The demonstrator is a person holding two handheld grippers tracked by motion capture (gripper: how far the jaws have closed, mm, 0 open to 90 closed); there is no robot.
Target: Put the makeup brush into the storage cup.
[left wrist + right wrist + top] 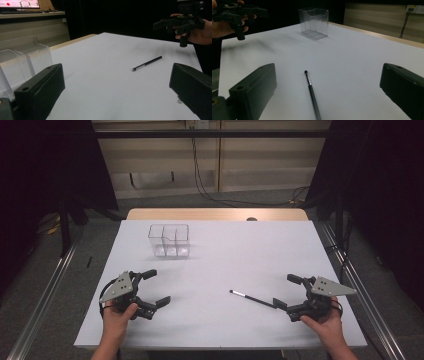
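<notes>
A slim black pen with a silver band (252, 298) lies on the white table (225, 250), right of centre; its far end runs between the jaws of my right gripper (284, 290). That gripper is open and holds nothing, and the pen (312, 92) points away from it along the table. My left gripper (157, 287) is open and empty at the front left. From it the pen (147, 63) lies well ahead, with the right gripper (183, 22) held above the table behind it. A clear plastic organiser with compartments (169, 240) stands upright at the back left.
A wooden strip (215, 214) borders the table's far edge. Metal rails (45, 290) run along the floor on both sides, and cables (210, 195) trail behind. A lit monitor (18, 3) sits beyond the organiser (22, 62). The left gripper (239, 12) hovers at that side's edge.
</notes>
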